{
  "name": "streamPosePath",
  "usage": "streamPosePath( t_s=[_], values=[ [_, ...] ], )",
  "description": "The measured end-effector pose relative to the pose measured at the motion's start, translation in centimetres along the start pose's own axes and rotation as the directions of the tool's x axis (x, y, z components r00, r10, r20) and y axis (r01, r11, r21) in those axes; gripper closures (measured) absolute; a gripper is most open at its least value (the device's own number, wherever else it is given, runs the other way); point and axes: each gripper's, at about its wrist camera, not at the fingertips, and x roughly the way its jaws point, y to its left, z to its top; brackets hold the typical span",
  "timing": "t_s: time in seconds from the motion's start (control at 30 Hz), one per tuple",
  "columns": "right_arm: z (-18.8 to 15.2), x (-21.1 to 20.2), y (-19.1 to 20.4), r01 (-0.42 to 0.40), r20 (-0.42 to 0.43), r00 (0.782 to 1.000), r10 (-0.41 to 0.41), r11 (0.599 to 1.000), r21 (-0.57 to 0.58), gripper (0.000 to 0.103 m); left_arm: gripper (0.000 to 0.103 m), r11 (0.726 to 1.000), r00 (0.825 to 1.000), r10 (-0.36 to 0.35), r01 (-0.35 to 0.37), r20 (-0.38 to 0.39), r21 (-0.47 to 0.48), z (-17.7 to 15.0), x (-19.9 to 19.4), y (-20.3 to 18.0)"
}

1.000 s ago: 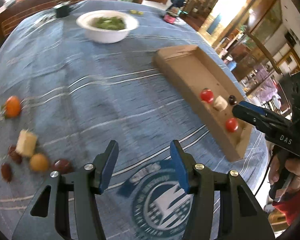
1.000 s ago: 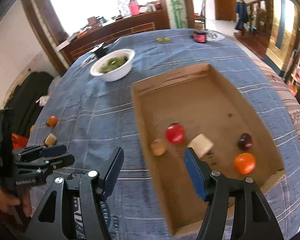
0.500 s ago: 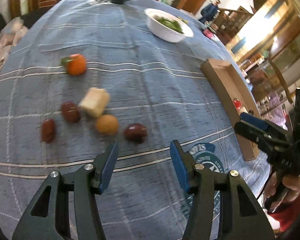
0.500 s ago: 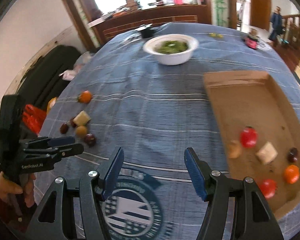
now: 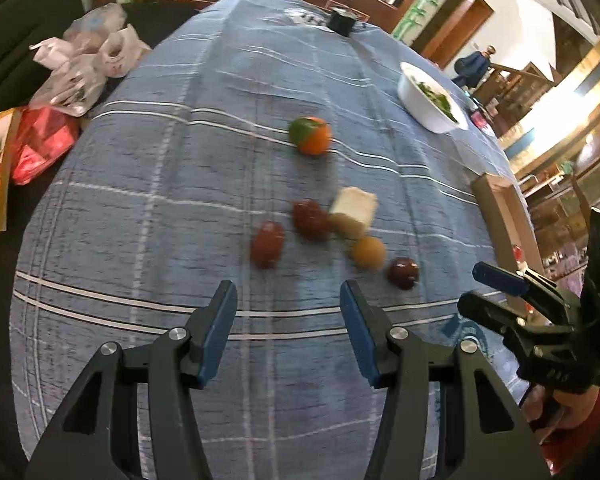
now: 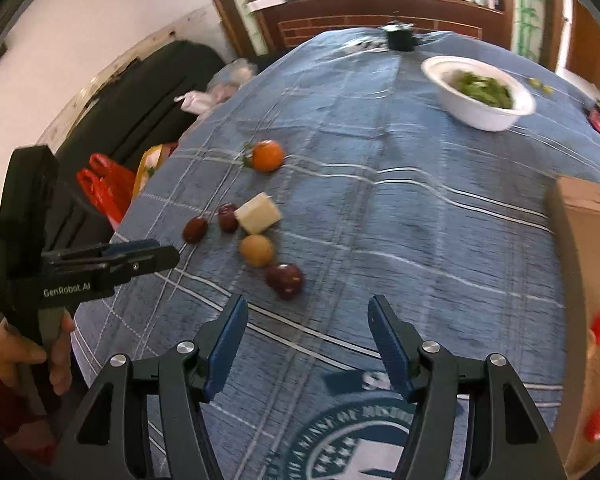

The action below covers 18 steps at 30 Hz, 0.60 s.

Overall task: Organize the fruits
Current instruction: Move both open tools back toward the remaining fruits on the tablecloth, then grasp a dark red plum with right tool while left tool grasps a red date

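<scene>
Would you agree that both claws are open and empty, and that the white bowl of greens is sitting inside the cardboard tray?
Not quite: the white bowl stands on the blue tablecloth, well apart from the cardboard tray, as the right wrist view shows. Left claw and right claw are indeed open and empty.

Bare tablecloth (image 5: 204, 208) surrounds the clustered fruits (image 5: 332, 228).

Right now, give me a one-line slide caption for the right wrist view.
Open right gripper hovers over the blue tablecloth near the dark plum, with more loose fruit beyond.
</scene>
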Motion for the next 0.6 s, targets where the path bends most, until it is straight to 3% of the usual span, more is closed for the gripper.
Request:
streamPosePath(
  t_s=[0.2,0.4,0.6],
  values=[
    [0.3,2.1,1.4,-0.010,-0.042,0.999,0.008,0.999,-0.039,0.040,0.051,1.000,1.000,0.020,-0.020,-0.015,-0.015,0.6,1.1,1.5],
    [0.8,3.5,1.4,-0.005,-0.061,0.998,0.004,1.000,-0.025,0.046,0.051,0.999,0.999,0.031,-0.030,-0.029,0.044,1.8,2.3,0.7],
    [0.9,4.4,1.5,0.002,-0.076,0.997,-0.005,0.999,-0.033,0.055,0.067,0.993,0.998,0.035,-0.029,-0.051,0.118,2.4,3.5,-0.5]
  ],
)
